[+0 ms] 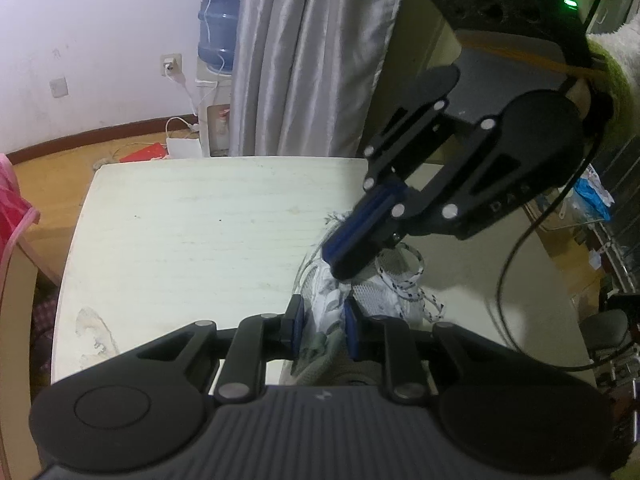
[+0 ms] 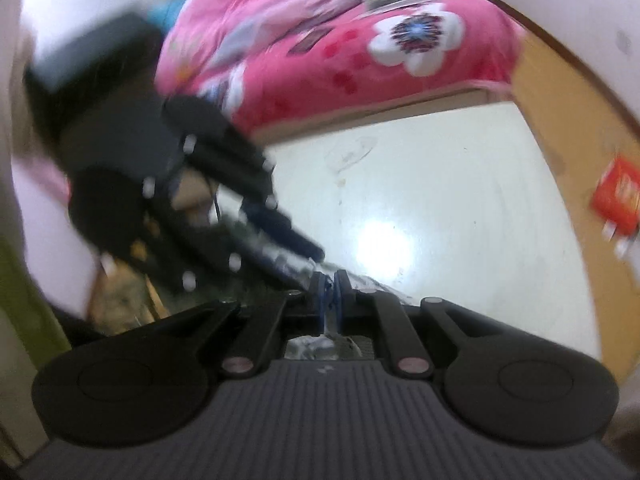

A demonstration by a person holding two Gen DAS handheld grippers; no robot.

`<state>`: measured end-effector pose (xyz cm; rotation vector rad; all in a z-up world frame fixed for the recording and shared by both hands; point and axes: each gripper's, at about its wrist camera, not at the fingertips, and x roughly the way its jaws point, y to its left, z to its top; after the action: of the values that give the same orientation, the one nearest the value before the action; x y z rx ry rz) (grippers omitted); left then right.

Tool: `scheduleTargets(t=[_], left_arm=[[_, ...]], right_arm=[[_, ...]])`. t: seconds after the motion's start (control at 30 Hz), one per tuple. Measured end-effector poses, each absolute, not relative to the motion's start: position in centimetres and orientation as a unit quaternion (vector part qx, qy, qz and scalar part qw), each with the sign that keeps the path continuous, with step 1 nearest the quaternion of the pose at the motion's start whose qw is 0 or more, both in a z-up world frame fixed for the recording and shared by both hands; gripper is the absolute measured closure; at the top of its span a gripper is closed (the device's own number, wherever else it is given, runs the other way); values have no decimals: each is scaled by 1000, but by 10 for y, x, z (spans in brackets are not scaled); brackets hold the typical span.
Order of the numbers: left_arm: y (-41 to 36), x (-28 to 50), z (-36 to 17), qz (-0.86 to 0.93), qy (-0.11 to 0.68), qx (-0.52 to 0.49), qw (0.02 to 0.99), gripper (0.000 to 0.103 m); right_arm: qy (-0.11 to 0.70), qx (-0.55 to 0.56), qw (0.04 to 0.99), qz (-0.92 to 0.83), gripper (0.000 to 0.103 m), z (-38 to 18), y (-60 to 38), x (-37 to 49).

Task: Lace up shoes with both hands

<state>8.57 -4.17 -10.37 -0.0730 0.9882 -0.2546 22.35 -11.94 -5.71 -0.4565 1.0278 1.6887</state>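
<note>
The left gripper (image 1: pixel 323 322) reaches forward low over the pale table (image 1: pixel 192 220), its blue-padded jaws pinching the upper of the white mesh shoe (image 1: pixel 332 300) that fills the gap between them; the shoe lies on the table directly at and just beyond the fingertips; its white lace (image 1: pixel 412 280), flecked with dark, loops loosely just right of the jaws.

The right gripper (image 1: pixel 352 244) comes down steeply from the upper right, tips pointing at the shoe just ahead of the left jaws; its pads are pressed together, and in its own blurred view a thin strand of lace (image 2: pixel 329 308) runs between them; the left gripper (image 2: pixel 296 242) crosses close in front of those tips from the left.

Beyond the left jaws, past the bare table top, hang grey curtains (image 1: pixel 312 60) beside a blue water bottle (image 1: pixel 219 16) on its dispenser; a black cable (image 1: pixel 532 248) curves down to the right of the right gripper; beyond the right jaws lies a pink flowered blanket (image 2: pixel 360 48), with a red packet (image 2: pixel 616 196) on the wooden floor far to their right.
</note>
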Motion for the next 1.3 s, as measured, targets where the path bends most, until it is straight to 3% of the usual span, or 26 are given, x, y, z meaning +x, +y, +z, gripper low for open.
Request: scheduleTargets(t=[0.1, 0.47, 0.67, 0.83, 1.0, 1.13, 1.3], left_arm=[[-44, 87, -103, -122, 475, -28, 871, 81], [-38, 86, -100, -114, 475, -41, 871, 81], [-29, 88, -102, -116, 475, -63, 870, 81], [-22, 87, -103, -120, 474, -63, 870, 81], [-16, 85, -105, -123, 473, -60, 870, 81], [-10, 85, -107, -125, 473, -59, 870, 81], [-24, 80, -103, -123, 472, -61, 871, 81]], right_arm=[[384, -220, 528, 725, 98, -51, -120, 212], [353, -261, 527, 727, 98, -51, -118, 200], [398, -217, 539, 710, 97, -52, -117, 215], [381, -238, 542, 710, 81, -44, -125, 215], [362, -288, 528, 712, 81, -46, -125, 210], [372, -287, 520, 714, 84, -48, -122, 210], [383, -285, 510, 716, 100, -51, -120, 211]])
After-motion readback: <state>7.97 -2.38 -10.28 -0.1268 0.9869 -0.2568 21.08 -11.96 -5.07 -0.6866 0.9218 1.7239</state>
